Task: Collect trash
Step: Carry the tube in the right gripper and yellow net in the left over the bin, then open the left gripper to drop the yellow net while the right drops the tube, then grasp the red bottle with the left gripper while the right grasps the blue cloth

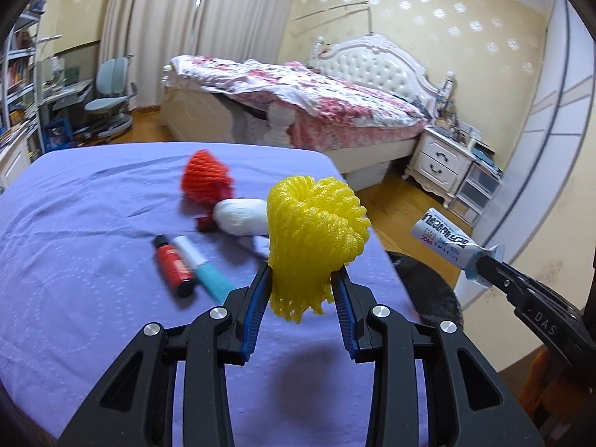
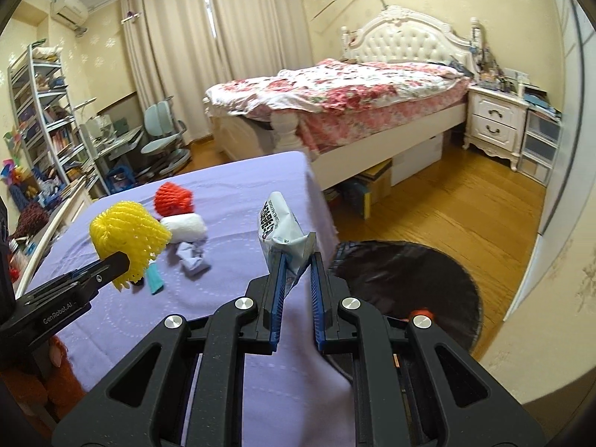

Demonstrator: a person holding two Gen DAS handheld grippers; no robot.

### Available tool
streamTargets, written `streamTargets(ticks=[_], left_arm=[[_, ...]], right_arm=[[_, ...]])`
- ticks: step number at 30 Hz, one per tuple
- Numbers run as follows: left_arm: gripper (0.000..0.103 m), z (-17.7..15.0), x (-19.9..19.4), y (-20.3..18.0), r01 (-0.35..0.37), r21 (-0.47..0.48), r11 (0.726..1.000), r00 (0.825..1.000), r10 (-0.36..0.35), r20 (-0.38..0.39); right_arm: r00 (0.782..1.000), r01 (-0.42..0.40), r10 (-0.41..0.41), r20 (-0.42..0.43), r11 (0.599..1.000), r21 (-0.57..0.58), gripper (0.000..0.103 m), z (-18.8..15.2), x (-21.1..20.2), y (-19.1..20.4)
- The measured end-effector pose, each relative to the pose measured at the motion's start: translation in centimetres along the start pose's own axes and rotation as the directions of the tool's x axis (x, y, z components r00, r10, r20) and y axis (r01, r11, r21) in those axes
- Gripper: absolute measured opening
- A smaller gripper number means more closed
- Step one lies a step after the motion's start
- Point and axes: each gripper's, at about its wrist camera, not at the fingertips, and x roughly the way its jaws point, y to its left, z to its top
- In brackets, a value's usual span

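Observation:
My left gripper (image 1: 301,279) is shut on a yellow foam fruit net (image 1: 314,231) and holds it above the purple table (image 1: 74,231). It also shows in the right wrist view (image 2: 126,238). My right gripper (image 2: 298,264) is shut on a white and blue wrapper (image 2: 283,231), near the table's right edge; the wrapper shows in the left wrist view (image 1: 447,240) too. On the table lie a red foam net (image 1: 206,177), a white foam roll (image 1: 244,216), a red tube (image 1: 173,266), a teal and white tube (image 1: 203,264) and a crumpled paper (image 2: 192,257).
A black trash bag (image 2: 406,283) stands open on the wooden floor right of the table. Beyond are a bed with a floral cover (image 2: 335,89), a white nightstand (image 2: 495,123), a desk chair (image 2: 164,138) and bookshelves (image 2: 41,111) on the left.

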Motion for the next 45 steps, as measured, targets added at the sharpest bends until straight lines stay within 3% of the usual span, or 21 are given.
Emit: streamTargets(ticks=[10, 21, 22, 23, 25, 29, 37, 45], left_arm=[[0.036, -0.4, 3.5, -7.6, 0.097, 0.131, 0.987, 0.995, -0.094, -0.030], [0.038, -1.1, 8.2, -11.7, 0.123, 0.196, 0.973, 0.990, -0.105, -0.098], [0.046, -1.2, 8.6, -11.8, 0.125, 0.201, 0.972, 0.988, -0.104, -0.112], [0.056, -1.4, 9.0, -12.0, 0.119, 0.204, 0.972, 0.988, -0.096, -0.120], [0.068, -1.9, 9.3, -11.9, 0.101, 0.201, 0.974, 0.989, -0.076, -0.126], [0.075, -2.4, 9.4, -11.3, 0.096, 0.173, 0.980, 0.987, -0.071, -0.146], [0.078, -2.1, 8.4, -10.5, 0.037, 0.169, 0.985, 0.994, -0.018, -0.109], [0.078, -1.9, 7.1, -7.7, -0.041, 0.148, 0.988, 0.995, 0.054, -0.085]], right_arm=[[0.996, 0.089, -0.091, 0.015, 0.992, 0.092, 0.014, -1.1, 0.0, -5.7], [0.988, 0.154, -0.156, 0.000, 0.973, 0.174, 0.015, -2.4, 2.0, -10.7], [0.986, 0.168, -0.169, -0.009, 0.970, 0.174, 0.016, -2.6, 2.3, -11.0], [0.981, 0.193, -0.192, -0.019, 0.964, 0.182, 0.027, -3.0, 2.8, -11.6], [0.978, 0.207, -0.205, -0.033, 0.957, 0.201, 0.038, -3.3, 3.1, -11.8], [0.973, 0.232, -0.221, -0.071, 0.944, 0.233, 0.039, -4.1, 3.5, -12.9], [0.973, 0.233, -0.226, -0.057, 0.947, 0.221, 0.052, -3.6, 3.4, -12.7], [0.982, 0.184, -0.174, -0.069, 0.968, 0.173, 0.054, -3.2, 4.0, -9.9]])
